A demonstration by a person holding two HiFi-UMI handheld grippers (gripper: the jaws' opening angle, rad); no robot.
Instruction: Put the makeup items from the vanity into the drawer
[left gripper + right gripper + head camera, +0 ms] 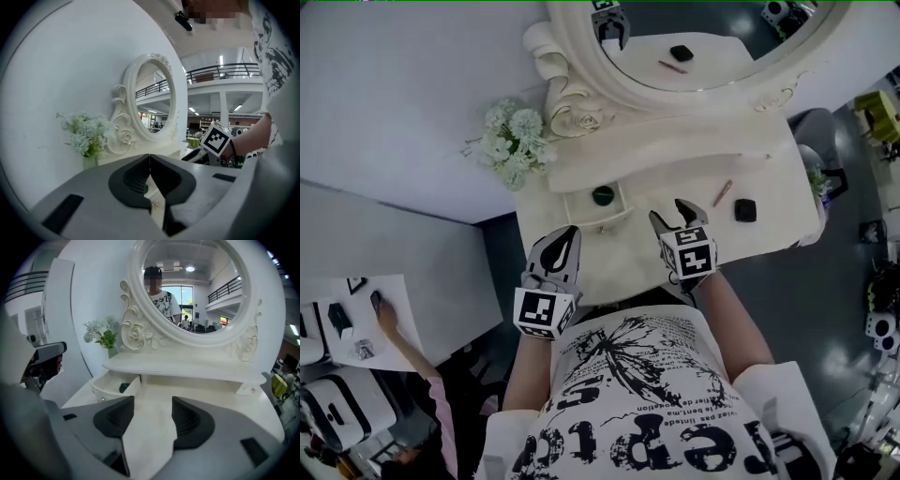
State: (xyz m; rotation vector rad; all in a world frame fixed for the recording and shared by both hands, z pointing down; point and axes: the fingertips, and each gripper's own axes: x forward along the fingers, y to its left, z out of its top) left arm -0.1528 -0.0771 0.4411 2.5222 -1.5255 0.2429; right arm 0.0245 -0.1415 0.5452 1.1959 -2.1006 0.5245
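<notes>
With one dark green item (603, 195) lying in the open drawer (598, 219), the right claw (672, 214) hovers empty, jaws apart, the left claw (570, 236) is closed on nothing, and the next move probably requires reaching right to the slim pencil (722, 193) or black compact (745, 210) on the tabletop (773, 183).

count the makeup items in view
3: a green item in the drawer, a stick and a black compact on the tabletop to its right. The drawer may hide more.

The small dark green thing (603, 195) in the open white drawer (580, 203) is too small to tell what it is.
</notes>
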